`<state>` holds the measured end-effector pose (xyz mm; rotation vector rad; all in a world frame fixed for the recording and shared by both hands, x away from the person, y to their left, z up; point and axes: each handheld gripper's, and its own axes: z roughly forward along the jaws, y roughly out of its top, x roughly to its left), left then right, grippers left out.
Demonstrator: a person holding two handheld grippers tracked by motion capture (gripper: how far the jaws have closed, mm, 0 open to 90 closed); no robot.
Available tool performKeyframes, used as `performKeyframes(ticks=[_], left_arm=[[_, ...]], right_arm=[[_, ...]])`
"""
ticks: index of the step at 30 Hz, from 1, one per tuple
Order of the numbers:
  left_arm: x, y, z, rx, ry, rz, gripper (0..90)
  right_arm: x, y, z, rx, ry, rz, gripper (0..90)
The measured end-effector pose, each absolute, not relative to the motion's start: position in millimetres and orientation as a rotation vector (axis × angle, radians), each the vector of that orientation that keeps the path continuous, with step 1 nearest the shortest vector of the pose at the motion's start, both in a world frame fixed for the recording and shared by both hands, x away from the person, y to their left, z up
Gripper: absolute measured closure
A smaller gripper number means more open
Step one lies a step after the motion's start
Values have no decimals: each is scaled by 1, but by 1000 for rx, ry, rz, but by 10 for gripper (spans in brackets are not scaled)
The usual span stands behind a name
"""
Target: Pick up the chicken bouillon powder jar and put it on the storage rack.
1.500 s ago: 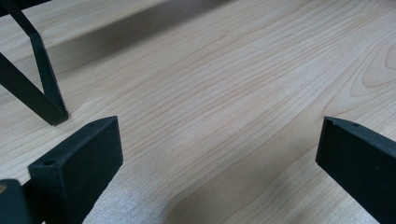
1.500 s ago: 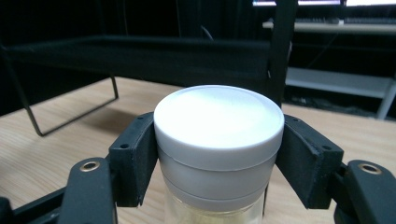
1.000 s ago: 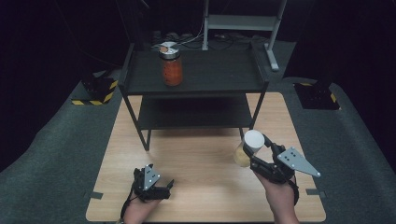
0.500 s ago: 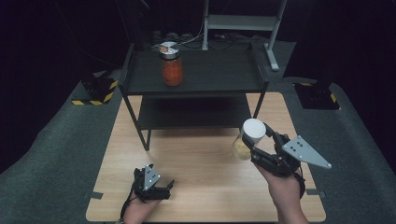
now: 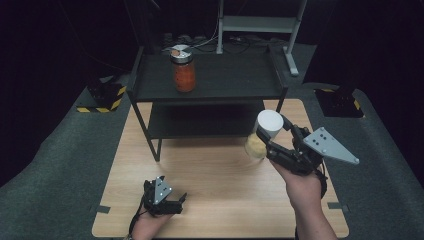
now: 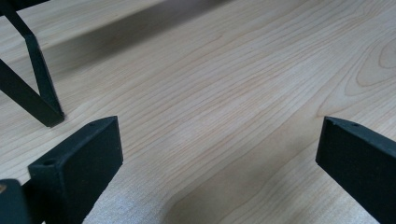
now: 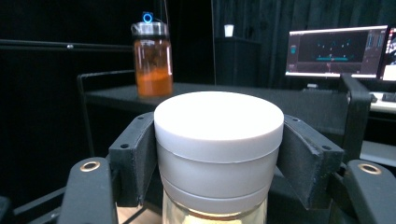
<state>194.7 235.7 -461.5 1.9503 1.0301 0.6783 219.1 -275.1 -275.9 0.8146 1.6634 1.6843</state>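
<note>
Firmly, right gripper (image 7: 219, 154) clasps jar (image 7: 218, 154).

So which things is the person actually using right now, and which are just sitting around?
In use:
- white-lidded jar, clamped in the right tool
- black shelf, probably where it goes

Just sitting around:
- orange jar on the shelf top
- left tool, open, resting on the wooden table
- monitor behind

shelf rack (image 5: 210, 90): stands across the far half of the table (image 5: 220, 200)
orange jar (image 5: 184, 70): on the rack's top shelf, left of its middle
white-lidded jar (image 5: 264, 134): above the table's right half, before the rack's right front leg
left hand-held gripper (image 5: 170, 202): near the table's front edge, left of middle
</note>
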Motion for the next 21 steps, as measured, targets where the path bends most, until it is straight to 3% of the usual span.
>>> performKeyframes(ticks=[21], left_arm=[[194, 236, -462, 1946, 1031, 678, 7]], right_arm=[[239, -255, -235, 782, 1578, 1684, 328]])
